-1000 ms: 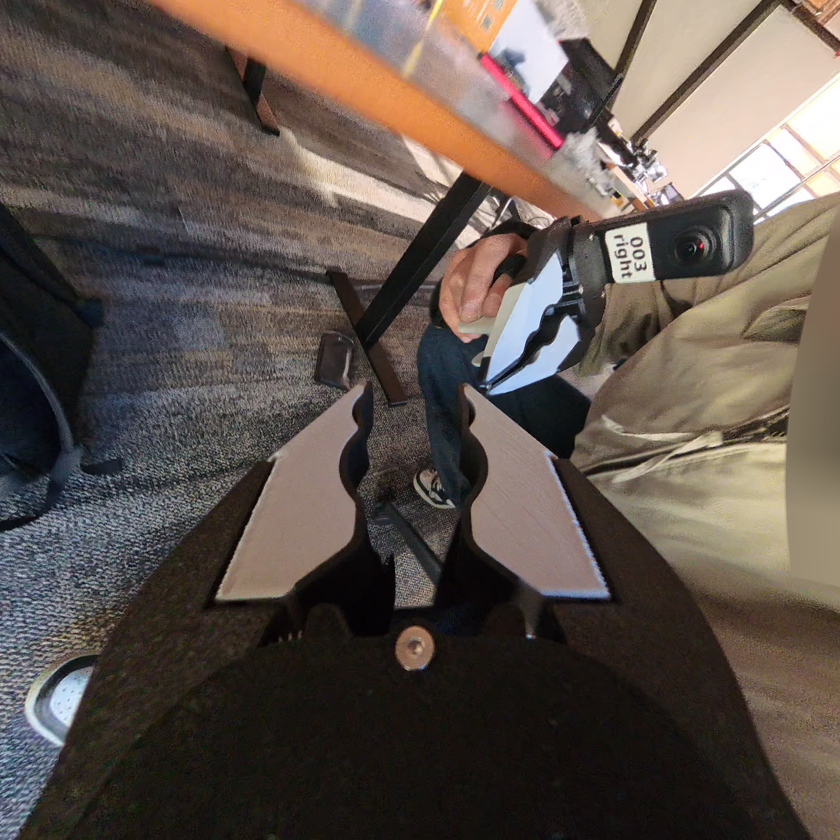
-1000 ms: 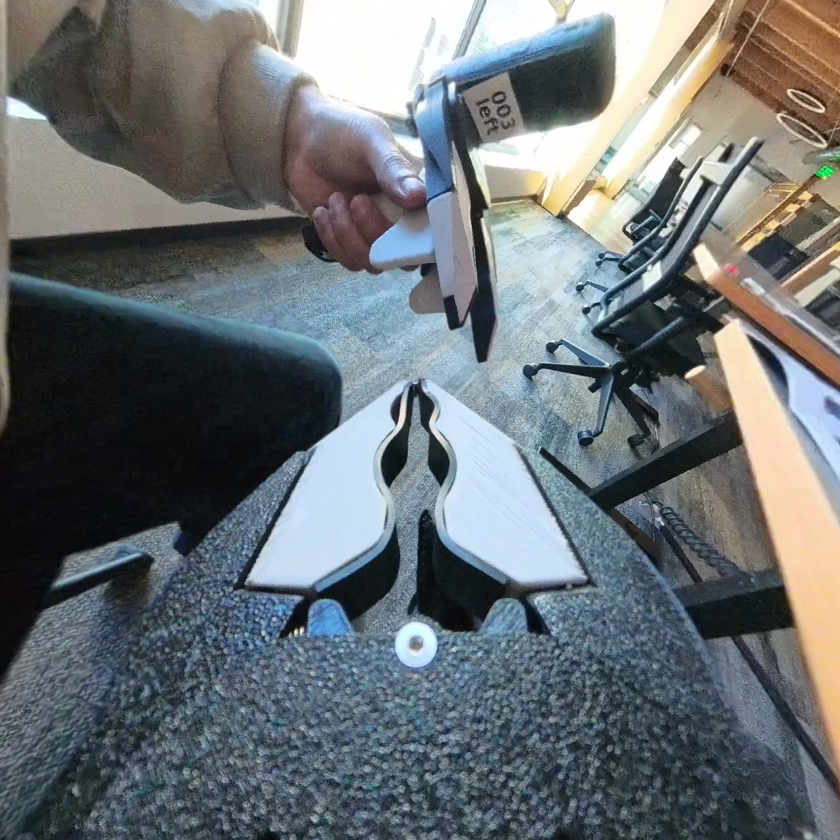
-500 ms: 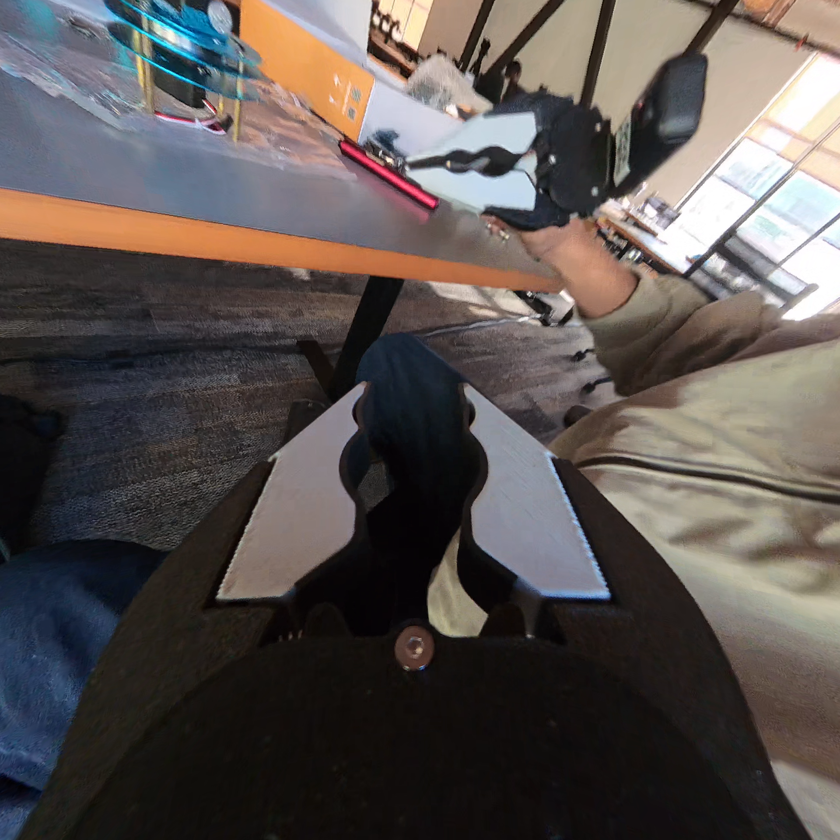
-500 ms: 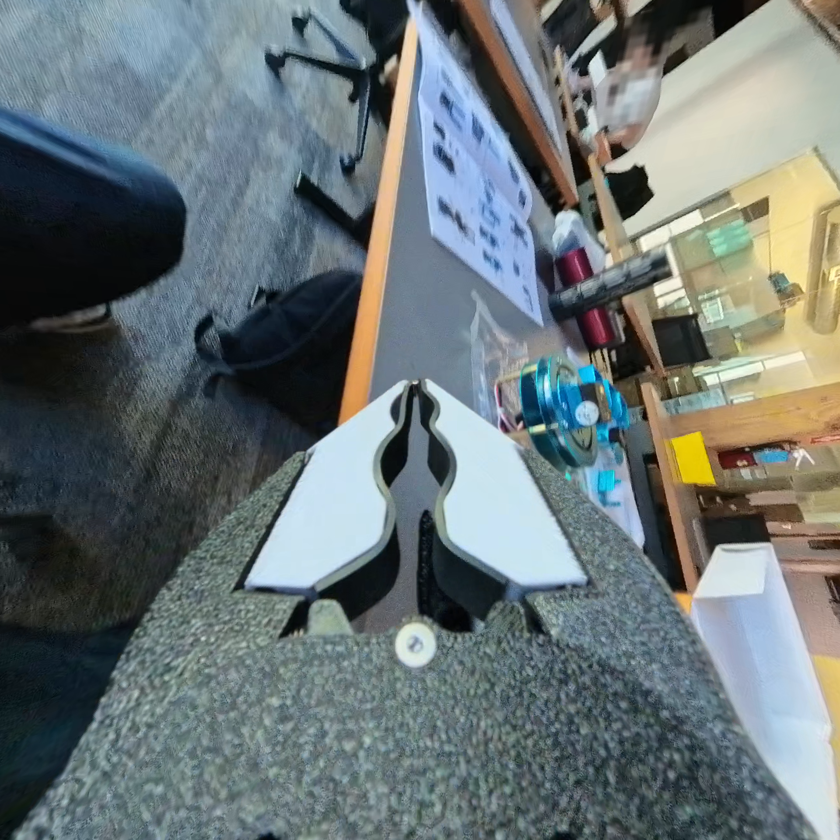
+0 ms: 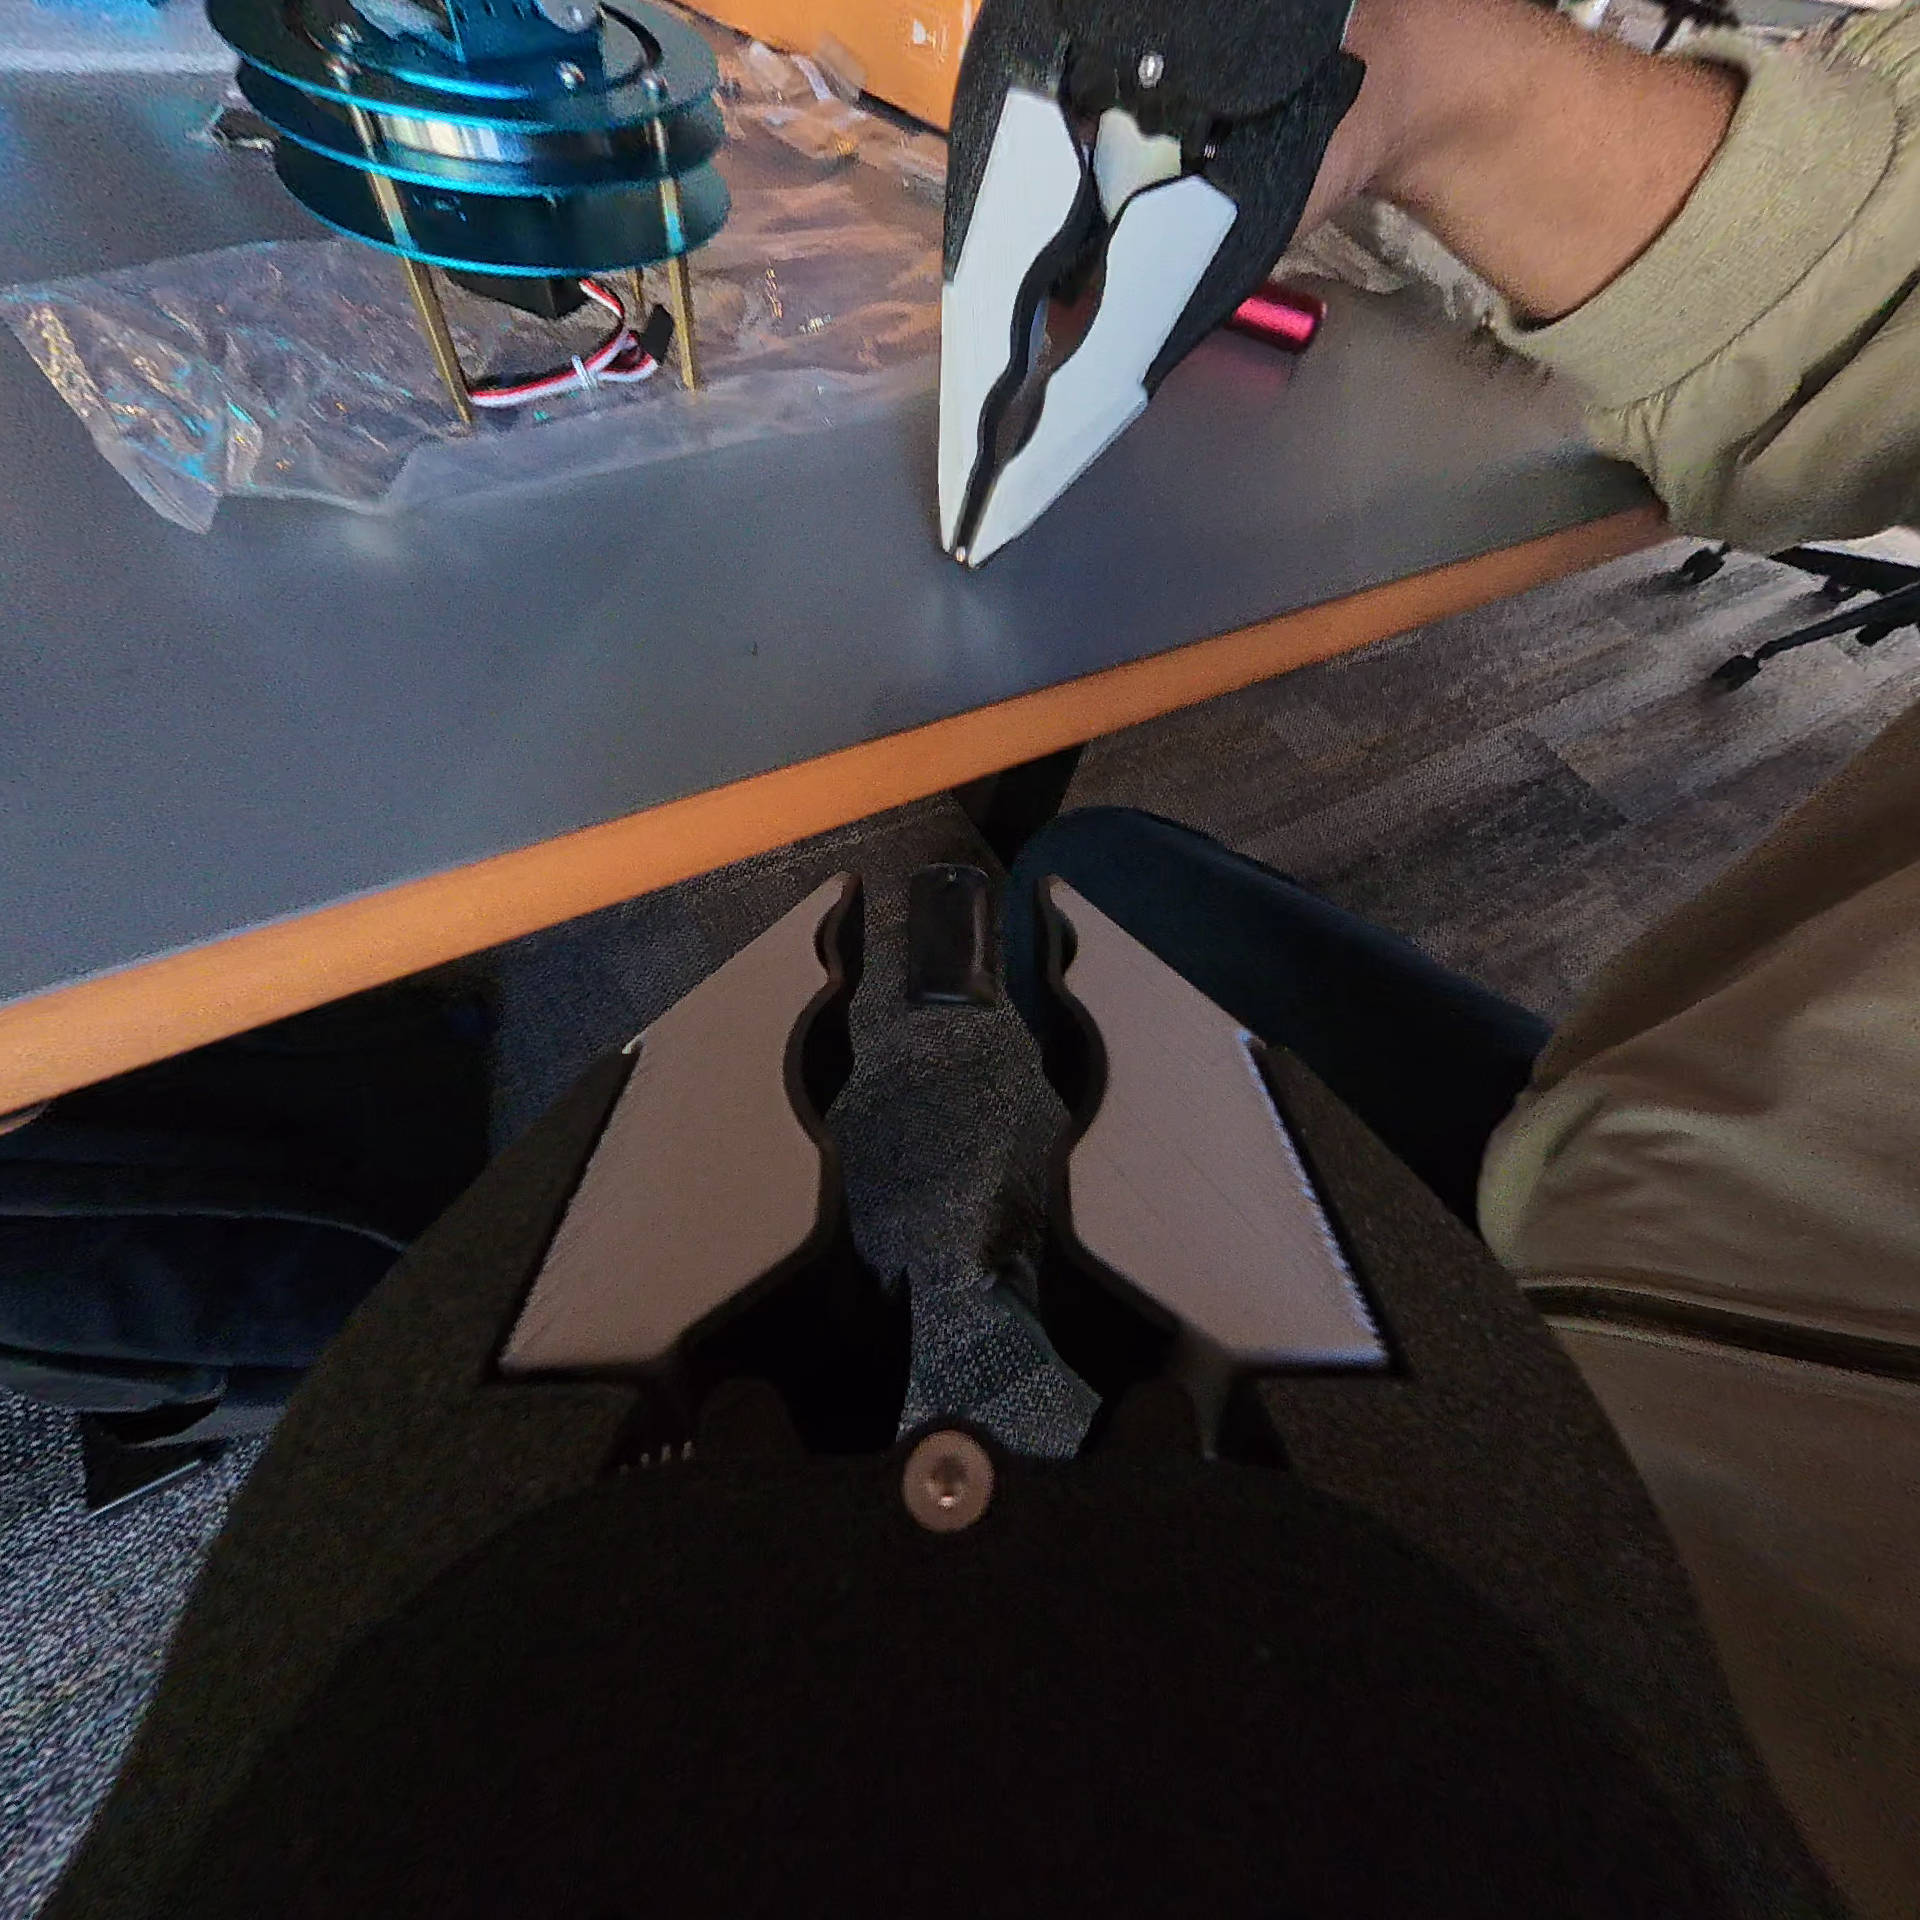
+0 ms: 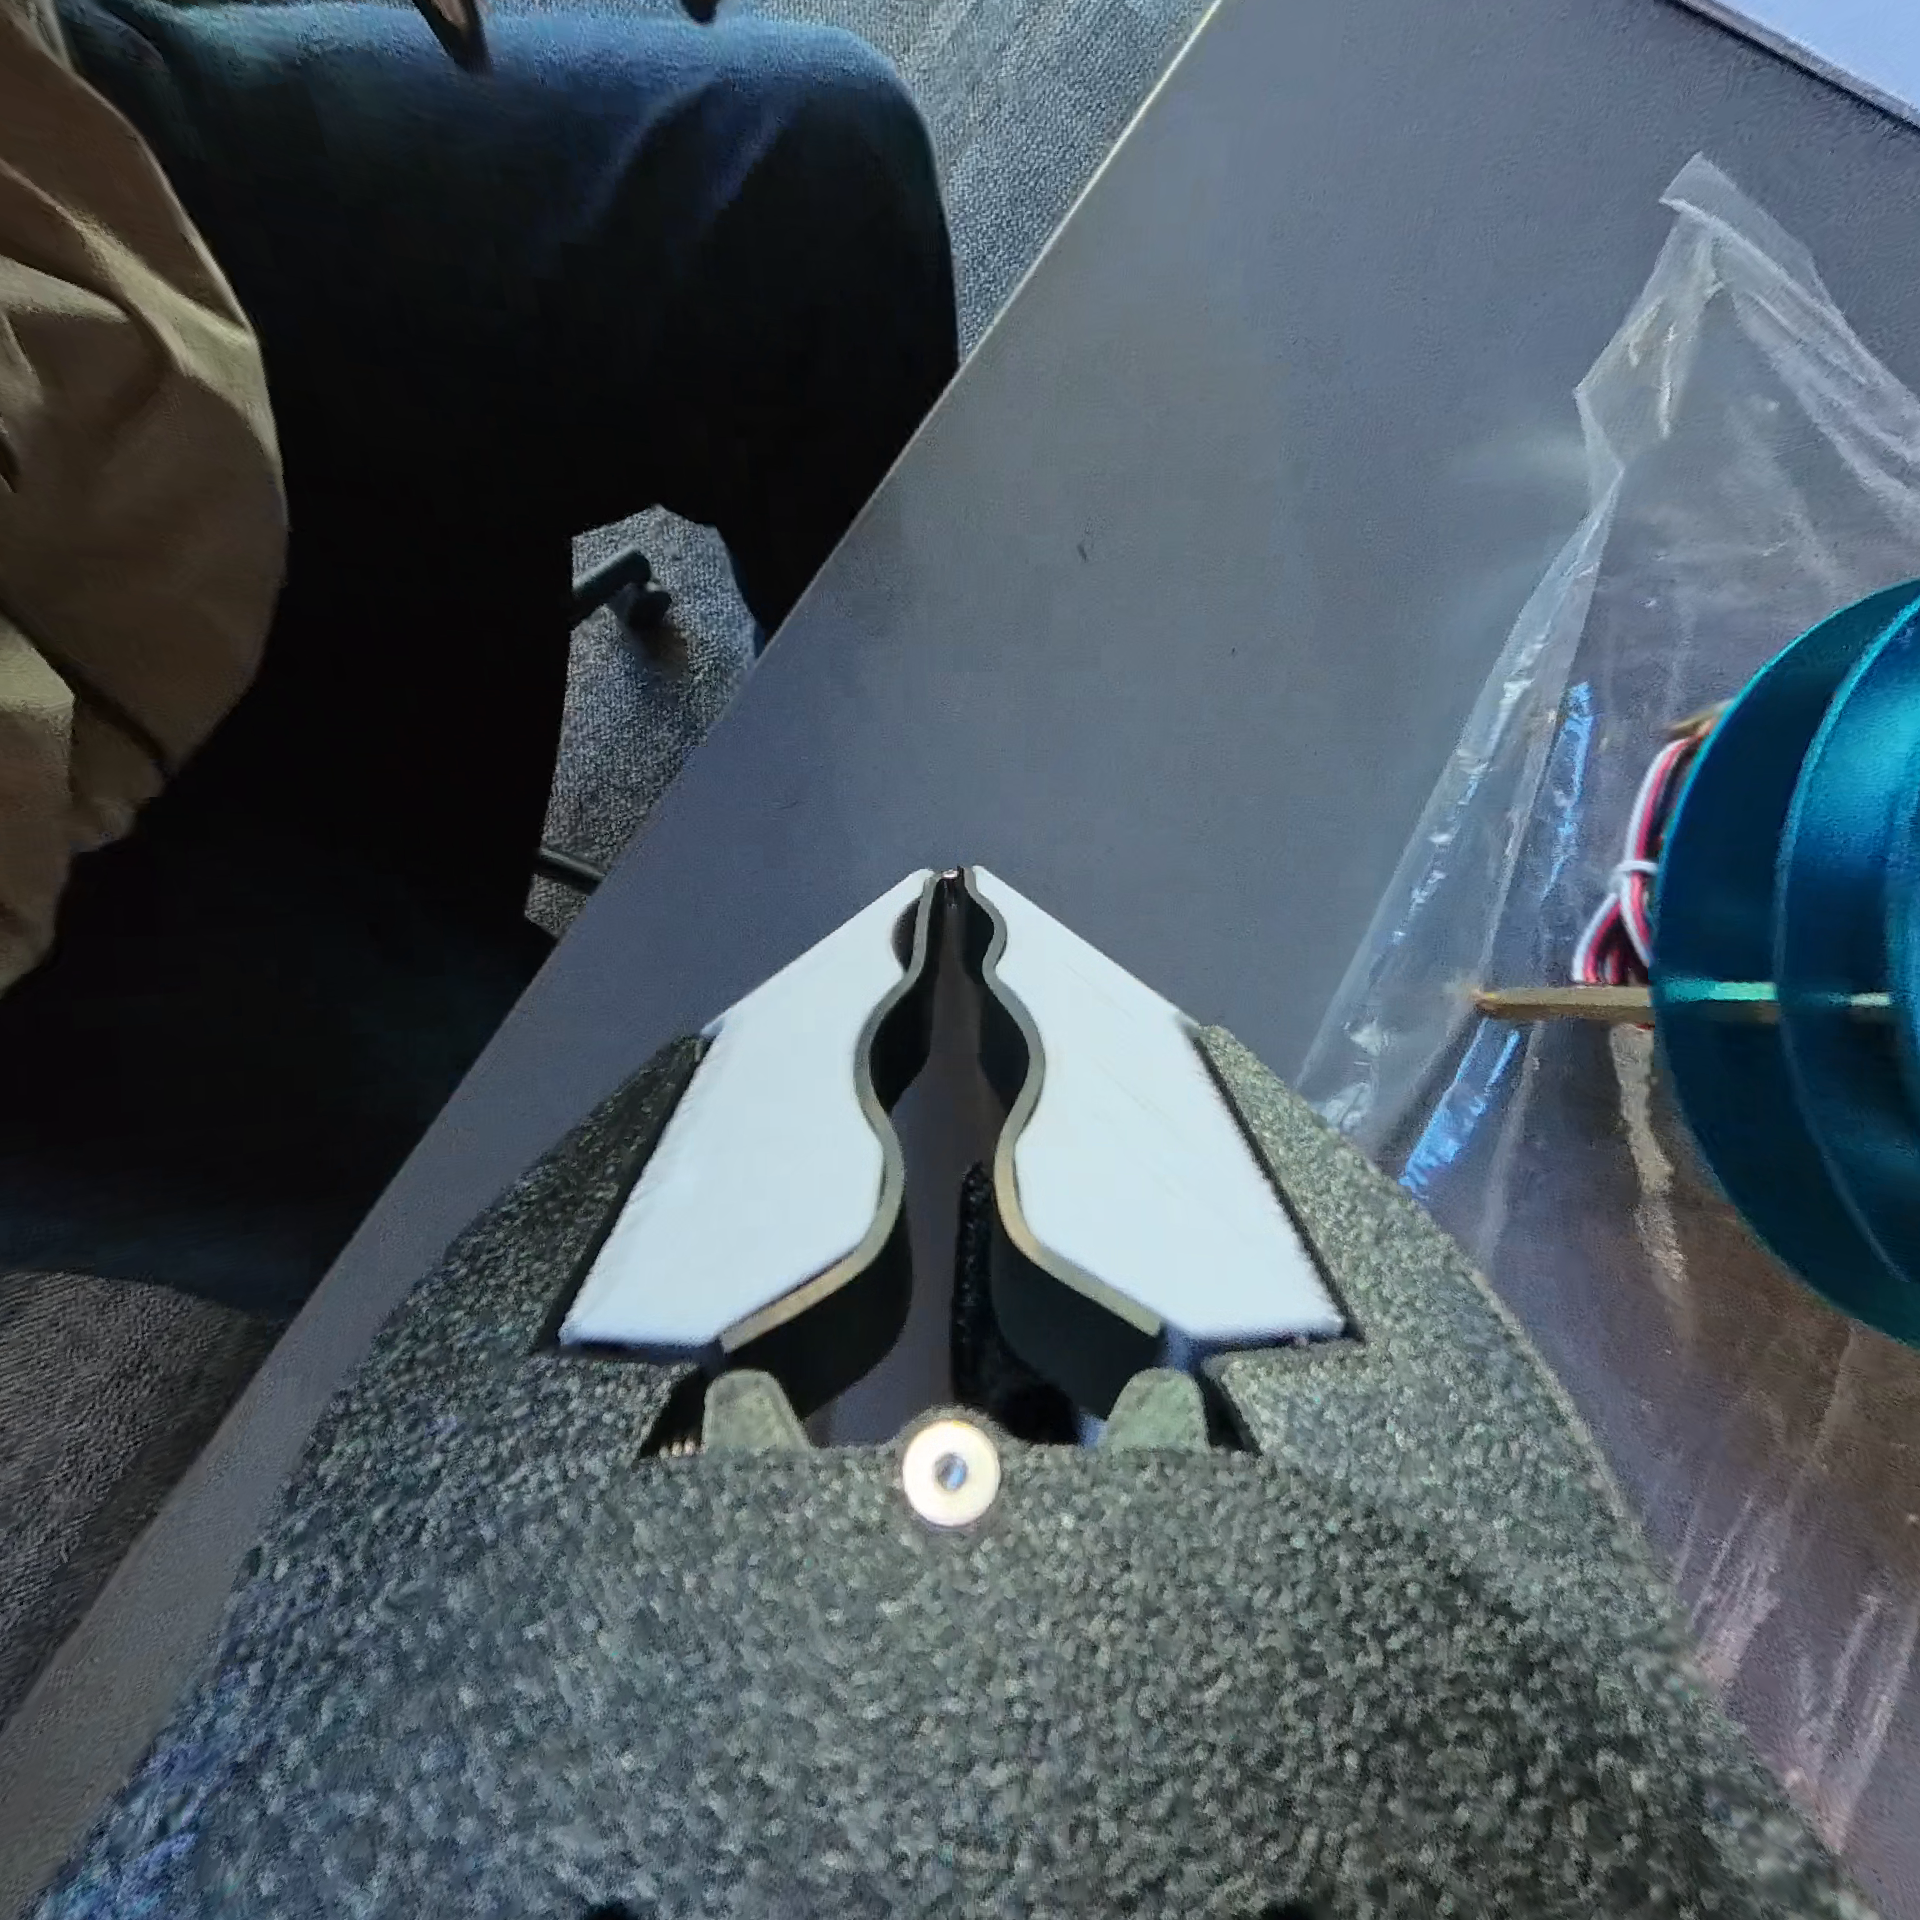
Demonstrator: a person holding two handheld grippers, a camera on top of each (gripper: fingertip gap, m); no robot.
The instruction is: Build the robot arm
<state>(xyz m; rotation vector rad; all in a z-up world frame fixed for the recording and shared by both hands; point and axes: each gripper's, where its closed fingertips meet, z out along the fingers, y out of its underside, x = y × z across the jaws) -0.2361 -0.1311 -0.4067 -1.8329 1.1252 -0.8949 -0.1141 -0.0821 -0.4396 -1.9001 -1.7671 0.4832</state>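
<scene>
My left gripper (image 5: 948, 906) is open and empty, held below the front edge of the grey table (image 5: 520, 675), over carpet and a black table foot (image 5: 948, 935). My right gripper (image 6: 951, 881) is shut, its tips down on or just above the bare table top (image 6: 1247, 416) near the front edge; it also shows in the left wrist view (image 5: 961, 551), held by a hand. A blue disc device (image 5: 478, 135) on brass posts, with red, white and black wires, stands on a clear plastic bag (image 5: 239, 384), left of the right gripper. Both also show in the right wrist view: the device (image 6: 1808, 987) and the bag (image 6: 1662, 520).
The table has an orange front edge (image 5: 727, 810). A red cylinder (image 5: 1273, 317) lies behind the right gripper. A person's knee in dark trousers (image 5: 1247, 966) and tan jacket (image 5: 1714, 1195) are right of the left gripper. A black bag (image 5: 208, 1195) lies under the table. My right fingertips sit around 15 cm from my left ones.
Both grippers rose from near the floor to the table. The right gripper, still shut, came down onto the table top near the front edge. The left gripper stayed open.
</scene>
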